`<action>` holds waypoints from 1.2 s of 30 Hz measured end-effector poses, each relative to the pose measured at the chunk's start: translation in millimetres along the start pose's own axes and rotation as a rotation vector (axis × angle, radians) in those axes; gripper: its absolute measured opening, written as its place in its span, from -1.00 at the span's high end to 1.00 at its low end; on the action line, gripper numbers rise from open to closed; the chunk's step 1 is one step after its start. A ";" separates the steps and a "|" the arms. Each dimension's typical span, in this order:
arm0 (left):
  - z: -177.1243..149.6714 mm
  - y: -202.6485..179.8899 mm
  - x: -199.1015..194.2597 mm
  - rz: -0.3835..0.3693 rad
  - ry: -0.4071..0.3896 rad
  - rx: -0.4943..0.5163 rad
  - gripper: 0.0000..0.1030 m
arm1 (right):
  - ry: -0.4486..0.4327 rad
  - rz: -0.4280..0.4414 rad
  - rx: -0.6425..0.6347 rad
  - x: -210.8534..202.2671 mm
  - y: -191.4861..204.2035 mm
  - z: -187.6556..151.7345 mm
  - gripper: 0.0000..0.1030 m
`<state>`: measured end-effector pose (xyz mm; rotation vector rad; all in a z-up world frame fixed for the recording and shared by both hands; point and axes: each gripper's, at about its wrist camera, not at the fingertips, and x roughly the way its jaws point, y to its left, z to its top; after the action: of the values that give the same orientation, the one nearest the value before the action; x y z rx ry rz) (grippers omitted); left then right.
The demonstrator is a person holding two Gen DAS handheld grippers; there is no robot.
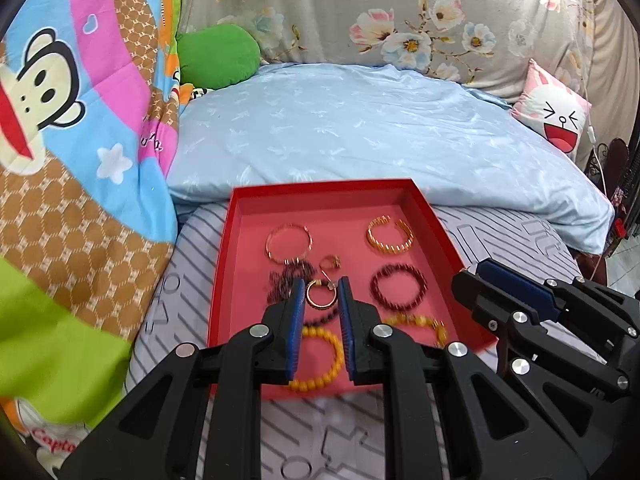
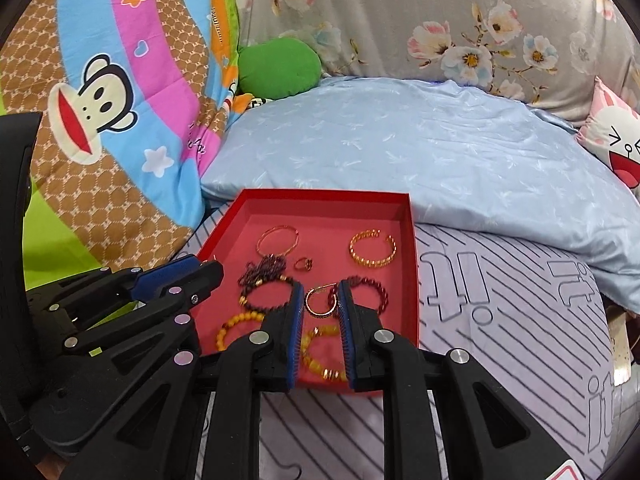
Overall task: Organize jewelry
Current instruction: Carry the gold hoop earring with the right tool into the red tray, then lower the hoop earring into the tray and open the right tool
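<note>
Red tray (image 1: pixel 436 220) of bracelets, gold hoop (image 1: pixel 319 296) beyond left tool (image 1: pixel 322 286), both tools released

Red tray (image 1: pixel 436 220), pink floor. In it: gold cuff (image 1: pixel 390 235) at far right; dark red bead bracelet (image 1: pixel 398 286) nearer; yellow bead bracelet (image 1: pixel 320 360) at near edge. Under tray: lilac sheet (image 2: pixel 500 320), dark stripes. Behind tray: pale blue pillow (image 1: pixel 360 128), faint white print.
</note>
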<state>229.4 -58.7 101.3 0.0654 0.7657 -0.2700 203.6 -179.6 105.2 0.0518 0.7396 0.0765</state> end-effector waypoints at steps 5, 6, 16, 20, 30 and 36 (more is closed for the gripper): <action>20.2 5.2 25.2 0.016 0.008 0.007 0.68 | 0.010 -0.001 0.003 26.5 -5.5 19.3 0.68; 22.7 6.0 29.2 0.016 0.011 0.006 0.68 | 0.012 -0.002 0.004 31.8 -5.4 22.6 0.68; 38.4 15.5 74.7 0.039 0.048 0.010 0.68 | 0.052 -0.002 0.019 78.4 -13.3 35.9 0.68; 38.6 18.9 88.2 0.041 0.066 0.003 0.68 | 0.067 0.001 0.018 91.0 -13.9 36.8 0.68; 40.1 19.4 106.0 0.042 0.089 0.002 0.68 | 0.092 -0.002 0.021 109.4 -18.3 37.4 0.68; 39.9 20.0 112.5 0.045 0.098 0.002 0.67 | 0.102 -0.001 0.025 115.5 -18.6 37.2 0.68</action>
<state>339.1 -70.1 51.3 0.0988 0.8601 -0.2258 314.8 -188.8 53.8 0.0719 0.8426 0.0689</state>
